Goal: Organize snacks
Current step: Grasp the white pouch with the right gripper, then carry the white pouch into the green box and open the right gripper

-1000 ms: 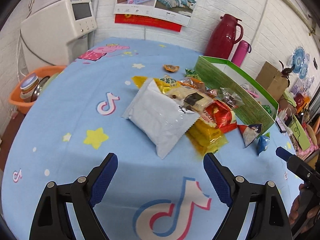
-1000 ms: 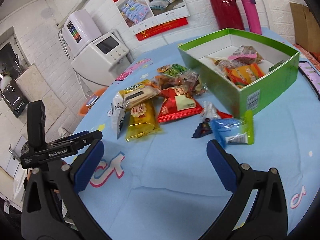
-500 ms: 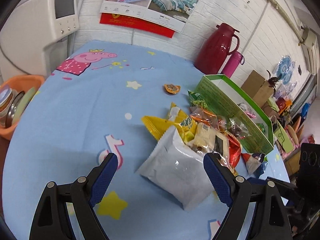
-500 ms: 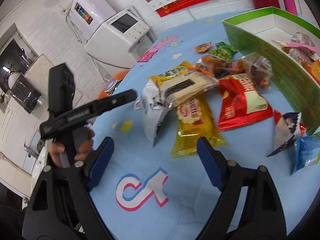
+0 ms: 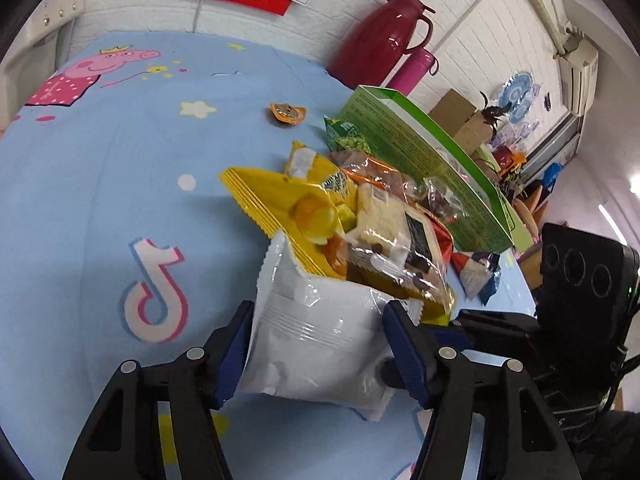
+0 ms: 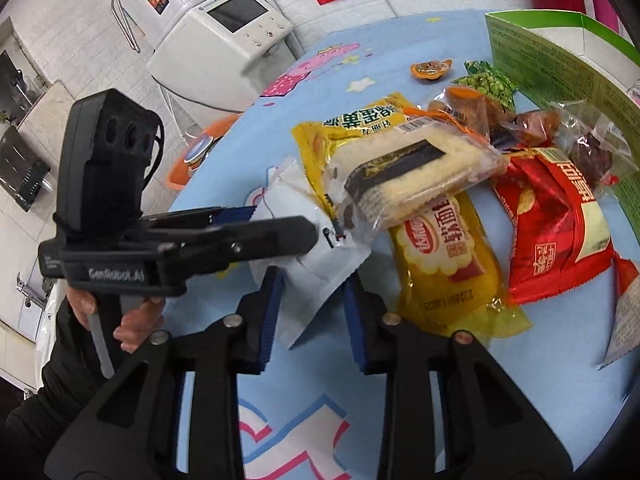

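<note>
Snacks are mostly outside the green box point(image 6: 560, 64), so this job looks a good way from finished: a heap of packets lies on the blue tablecloth point(image 5: 100, 200) just beside the box wall, among them a yellow packet point(image 6: 444, 276), a red packet point(image 6: 560, 232), a clear-wrapped cake bar point(image 6: 416, 172) resting on top of the pile, a green pea packet point(image 6: 488, 84) and a small orange jelly cup point(image 6: 430, 69) off on its own. Only a sliver of something shows inside the box at the edge of the right wrist view, so how much is already stowed cannot be told. Now both tongs are on one target, the white packet point(image 5: 316, 340) at the near end of the heap. The left gripper point(image 5: 316, 354) brackets it with blue pads at either side, about closed onto the bag, which bulges between them, though firm contact cannot be confirmed. The right gripper point(image 6: 314, 316) comes from the other end, jaws narrowed around the packet's corner, pads just beside it, not clearly pinching. The cake bar overlaps the white packet, so lifting may drag it.
</note>
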A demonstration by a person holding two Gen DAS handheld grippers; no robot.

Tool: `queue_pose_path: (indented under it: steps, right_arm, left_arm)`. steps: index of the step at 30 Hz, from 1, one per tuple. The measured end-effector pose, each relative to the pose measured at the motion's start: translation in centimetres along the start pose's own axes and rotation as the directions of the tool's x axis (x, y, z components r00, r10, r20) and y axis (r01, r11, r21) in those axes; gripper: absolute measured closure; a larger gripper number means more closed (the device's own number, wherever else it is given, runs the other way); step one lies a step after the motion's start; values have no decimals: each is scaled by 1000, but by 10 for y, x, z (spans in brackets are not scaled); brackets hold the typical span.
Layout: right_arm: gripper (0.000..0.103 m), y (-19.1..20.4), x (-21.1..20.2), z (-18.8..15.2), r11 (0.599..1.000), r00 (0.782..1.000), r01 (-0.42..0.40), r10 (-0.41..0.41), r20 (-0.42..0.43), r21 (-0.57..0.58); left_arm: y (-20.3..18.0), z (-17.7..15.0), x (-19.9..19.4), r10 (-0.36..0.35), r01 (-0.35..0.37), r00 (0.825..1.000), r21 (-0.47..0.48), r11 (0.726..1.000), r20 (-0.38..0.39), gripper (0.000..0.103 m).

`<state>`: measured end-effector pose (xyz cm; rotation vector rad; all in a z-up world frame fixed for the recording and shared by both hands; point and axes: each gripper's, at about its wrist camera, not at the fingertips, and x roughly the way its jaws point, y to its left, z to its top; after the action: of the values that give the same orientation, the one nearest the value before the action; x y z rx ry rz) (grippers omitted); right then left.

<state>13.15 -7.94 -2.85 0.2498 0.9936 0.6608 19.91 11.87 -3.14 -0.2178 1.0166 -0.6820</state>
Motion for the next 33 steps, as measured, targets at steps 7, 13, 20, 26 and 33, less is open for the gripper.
queue_pose_path:
  steps: [7,13,20,26,33]
  right_arm:
    - [70,-7,-11,-22,998,998,-59,59,-18,34]
    - [66,-4,-7,-31,997,997,-70,70,-11,22]
    - [79,4,-47,-33,995,992,-103,102,67,9]
    - [79,-4,-107,-19,996,969,-84,82,231,-2]
    - [79,-51,-170,-2,997,922,2,-29,387,72]
  left_arm:
    - [-2,-25,-24,-43,44,999,-67,997,16,38]
    - [-6,-42,-24,25,-24,1000,-74,997,7,53]
    - [-50,-48,-50,48,-46,997,-36,998,62,60]
    - [-104,-10,-60,11,-19,990,59,998,139,60]
    - [-166,45,-18,-71,48,989,170,984,127,60]
